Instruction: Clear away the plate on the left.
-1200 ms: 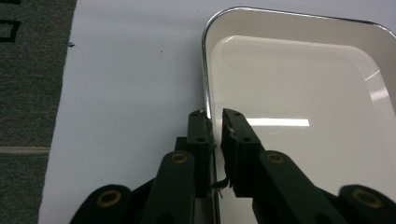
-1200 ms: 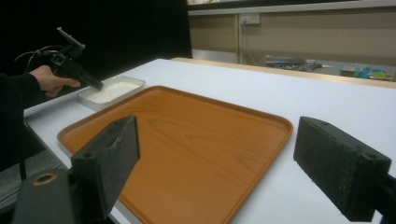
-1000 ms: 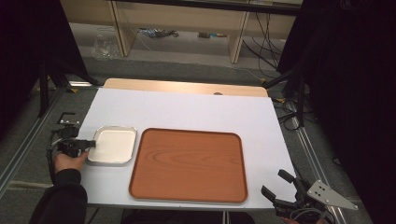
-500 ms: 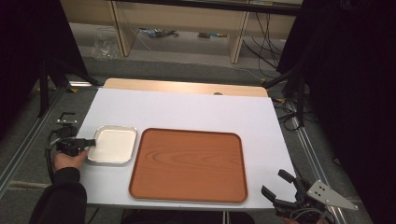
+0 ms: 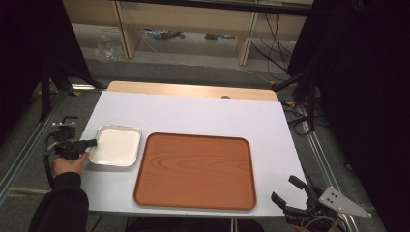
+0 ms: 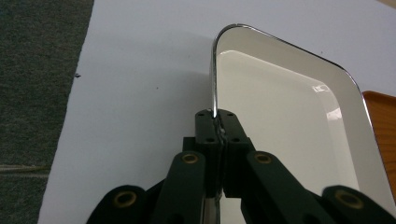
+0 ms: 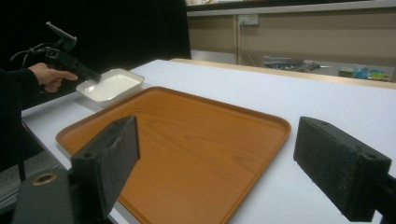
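The room was dim, with dark curtains at the sides and wooden shelving behind; the white table [image 5: 203, 116] stood lit in the middle.

Left gripper [image 5: 92, 143]: jaws pressed together on the near-left rim of the white dish [image 5: 116, 145]. In the left gripper view the thin metal rim ran straight down between the two black pads, so the pinch looked firm. The jaws had just finished closing on that rim. The hand [image 5: 67, 163] behind it lay at the table's left edge.

The dish sat flat on the table near its left side, just beside the left edge of the wooden tray [image 5: 196, 171] and, as far as I could tell, not touching it. Dish empty, tray bare.

Right gripper [image 5: 295, 197]: jaws spread wide with nothing between them, held off the table's near-right corner, well apart from the dish.

Judgement: the grasp on the dish was made; the lift had not begun. The next move would call for raising the rim enough to clear the tray's lip, then carrying the dish rightward over the tray. A one-sided pinch on a thin rim could let the dish tilt or swing, so a slow lift seemed wise.
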The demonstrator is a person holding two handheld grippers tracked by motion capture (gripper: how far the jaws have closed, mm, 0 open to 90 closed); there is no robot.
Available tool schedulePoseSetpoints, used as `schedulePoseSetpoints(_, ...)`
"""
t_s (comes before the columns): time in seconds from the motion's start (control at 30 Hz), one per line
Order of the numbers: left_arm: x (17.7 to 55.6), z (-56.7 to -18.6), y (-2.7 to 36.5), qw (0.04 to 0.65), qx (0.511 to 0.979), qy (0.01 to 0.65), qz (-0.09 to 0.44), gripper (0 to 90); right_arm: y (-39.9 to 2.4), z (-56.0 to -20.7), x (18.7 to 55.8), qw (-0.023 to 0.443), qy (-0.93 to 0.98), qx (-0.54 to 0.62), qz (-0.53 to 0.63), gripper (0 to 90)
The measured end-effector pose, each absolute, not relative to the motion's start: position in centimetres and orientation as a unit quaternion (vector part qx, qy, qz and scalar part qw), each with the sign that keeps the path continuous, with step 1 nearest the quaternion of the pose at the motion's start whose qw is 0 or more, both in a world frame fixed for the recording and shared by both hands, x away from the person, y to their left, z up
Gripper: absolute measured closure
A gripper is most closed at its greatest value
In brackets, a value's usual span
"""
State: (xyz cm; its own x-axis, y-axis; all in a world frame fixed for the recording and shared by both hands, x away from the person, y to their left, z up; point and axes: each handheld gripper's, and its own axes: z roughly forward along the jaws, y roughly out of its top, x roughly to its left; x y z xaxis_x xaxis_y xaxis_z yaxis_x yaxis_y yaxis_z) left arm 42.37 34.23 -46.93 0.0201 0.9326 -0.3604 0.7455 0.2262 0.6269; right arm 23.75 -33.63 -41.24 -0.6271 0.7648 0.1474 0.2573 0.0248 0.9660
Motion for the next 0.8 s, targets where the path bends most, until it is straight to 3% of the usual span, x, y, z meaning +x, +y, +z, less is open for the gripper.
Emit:
schedulePoseSetpoints(0.23,42.0,-46.1,34.1,0.401,0.602,0.68,0.122,88.2,-33.8,-41.2,23.7,0.221,0.685,0.374,0.585,15.3)
schedulePoseSetpoints(0.8,41.7,-45.1,31.0,0.418,0.634,0.645,0.092,88.2,-33.8,-41.2,23.7,0.222,0.684,0.375,0.585,15.3)
